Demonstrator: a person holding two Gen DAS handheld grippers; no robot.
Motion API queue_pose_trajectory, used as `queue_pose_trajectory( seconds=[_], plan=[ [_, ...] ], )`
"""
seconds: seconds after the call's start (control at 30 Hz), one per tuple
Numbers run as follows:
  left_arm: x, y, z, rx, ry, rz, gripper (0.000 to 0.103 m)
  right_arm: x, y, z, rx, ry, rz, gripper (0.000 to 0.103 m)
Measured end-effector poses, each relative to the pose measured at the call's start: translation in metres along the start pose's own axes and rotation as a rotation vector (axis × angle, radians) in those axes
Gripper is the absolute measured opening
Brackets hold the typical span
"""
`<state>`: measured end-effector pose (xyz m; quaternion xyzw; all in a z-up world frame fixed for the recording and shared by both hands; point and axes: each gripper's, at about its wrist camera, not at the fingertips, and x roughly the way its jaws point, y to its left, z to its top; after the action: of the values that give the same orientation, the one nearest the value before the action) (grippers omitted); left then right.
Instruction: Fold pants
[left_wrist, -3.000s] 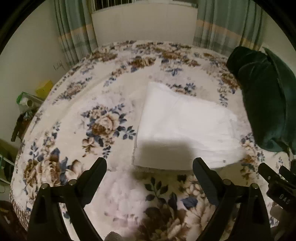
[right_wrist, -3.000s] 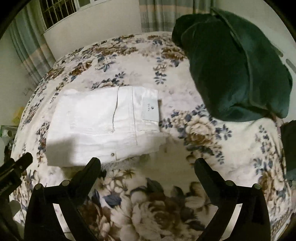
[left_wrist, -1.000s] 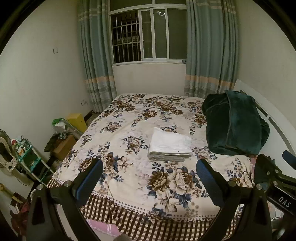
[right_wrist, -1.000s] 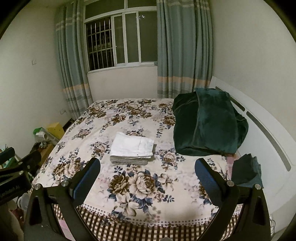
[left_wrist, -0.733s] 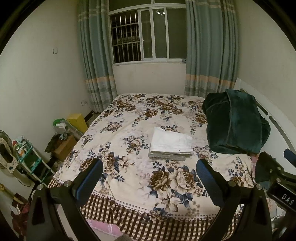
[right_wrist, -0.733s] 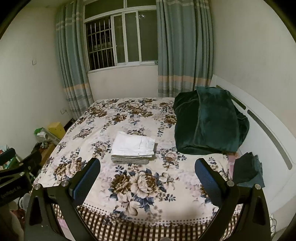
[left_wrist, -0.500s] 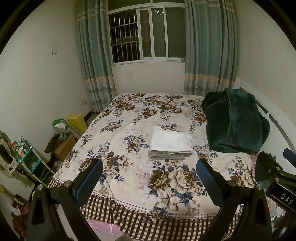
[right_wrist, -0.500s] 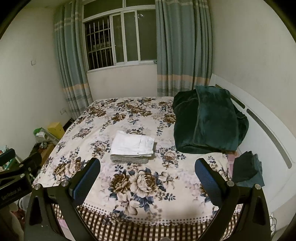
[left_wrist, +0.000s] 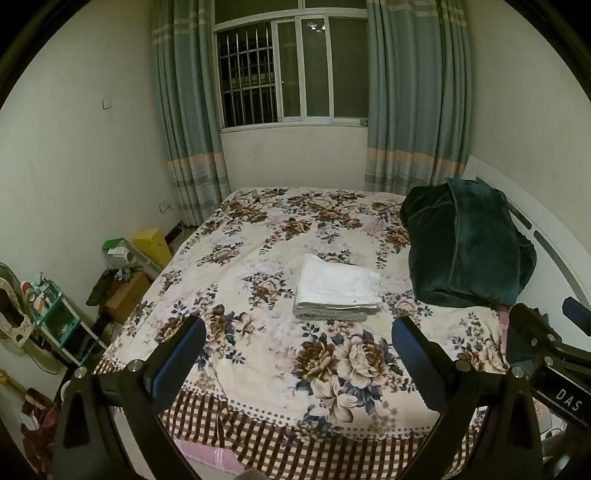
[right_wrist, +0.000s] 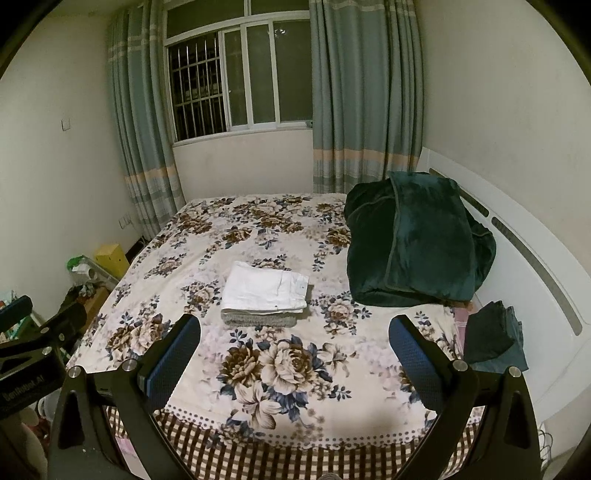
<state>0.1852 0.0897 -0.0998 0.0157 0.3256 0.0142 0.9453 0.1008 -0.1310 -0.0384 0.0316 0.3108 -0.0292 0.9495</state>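
left wrist view: the left gripper (left_wrist: 297, 347) hangs at the foot of the bed (left_wrist: 258, 369), jaws spread wide and holding nothing. the white pants (left_wrist: 338, 284) lie folded in a neat rectangle on a grey folded garment (left_wrist: 328, 315) mid-bed, well apart from the gripper.

right wrist view: the right gripper (right_wrist: 293, 345) is likewise wide apart and empty. the pants (right_wrist: 266, 288) sit left of the dark green blanket (right_wrist: 413, 243). the fold looks finished; nothing more seems needed beyond standing clear.
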Motion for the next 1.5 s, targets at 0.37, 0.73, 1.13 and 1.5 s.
queue_pose_trajectory(
  seconds=[0.37,0.73,1.13,1.5],
  plan=[
    [-0.0017,0.0026,0.0028,0.006,-0.013,-0.001,0.103,-0.0027,0.0024,-0.0027,0.0,0.002,-0.003,0.103],
    [-0.0035,0.0029,0.0014,0.005,-0.015,-0.001,0.103,-0.003,0.0054,-0.0049,0.0,0.001,-0.005,0.103],
    [-0.0044,0.0036,0.0,0.005,-0.015,0.001,0.103,-0.0045,0.005,-0.0056,0.0,-0.002,-0.005,0.103],
    [-0.0041,0.0046,-0.001,0.007,-0.016,0.001,0.103,-0.0068,0.0076,-0.0064,0.002,-0.002,-0.006,0.103]
  ],
)
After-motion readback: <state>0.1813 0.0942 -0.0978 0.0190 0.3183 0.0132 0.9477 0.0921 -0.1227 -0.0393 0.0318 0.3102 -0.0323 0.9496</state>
